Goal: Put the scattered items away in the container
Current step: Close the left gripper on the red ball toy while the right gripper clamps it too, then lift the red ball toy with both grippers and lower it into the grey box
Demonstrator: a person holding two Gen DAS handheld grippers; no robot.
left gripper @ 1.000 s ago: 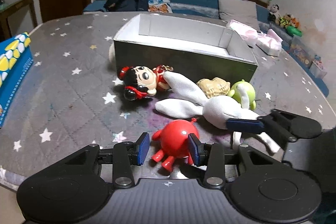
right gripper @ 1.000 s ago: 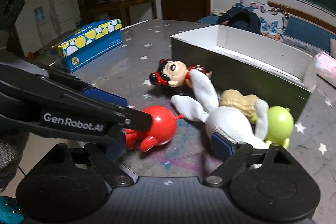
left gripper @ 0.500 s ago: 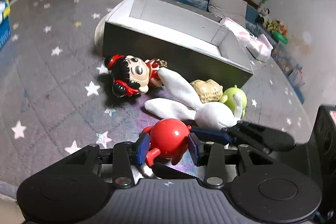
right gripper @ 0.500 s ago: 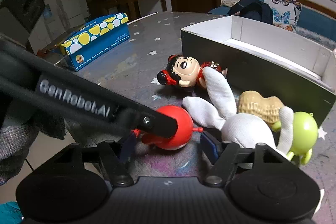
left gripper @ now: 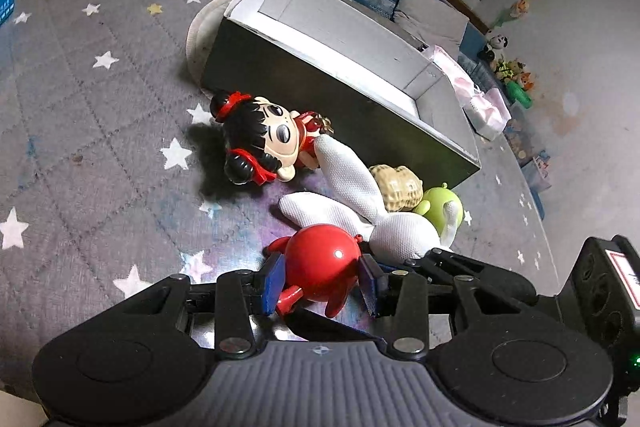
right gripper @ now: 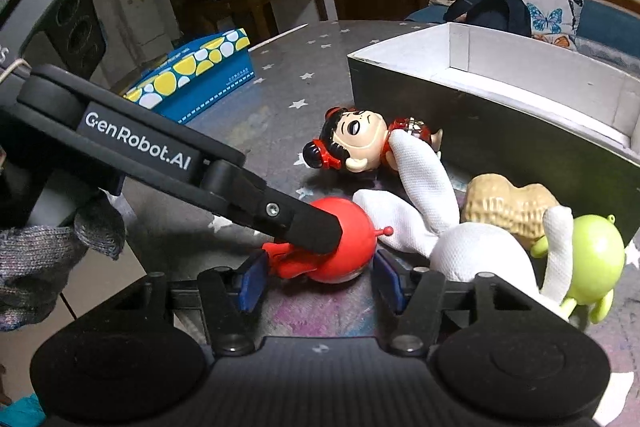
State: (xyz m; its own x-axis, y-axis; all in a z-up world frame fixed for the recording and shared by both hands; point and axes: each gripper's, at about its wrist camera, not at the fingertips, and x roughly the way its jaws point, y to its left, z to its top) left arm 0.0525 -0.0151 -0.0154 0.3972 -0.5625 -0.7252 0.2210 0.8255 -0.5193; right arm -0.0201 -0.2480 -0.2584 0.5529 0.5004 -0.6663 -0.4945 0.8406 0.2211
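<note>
Nearest, the red toy (left gripper: 320, 267) lies on the surface (left gripper: 100, 147) between the pads of both tools. The left tool (left gripper: 320, 285) brackets it closely, though whether the pads press cannot be told. The right tool (right gripper: 320, 285), whose jaws have just been closing, is seen with small gaps on either side, not yet gripping. One tool should be withdrawn so the fingers do not clash. The white plush (left gripper: 400, 235), touching at 2 o'clock, should be kept out of the grip. The container (left gripper: 340, 79) stands farther off at 1 o'clock, beyond the doll (left gripper: 264, 143).
</note>
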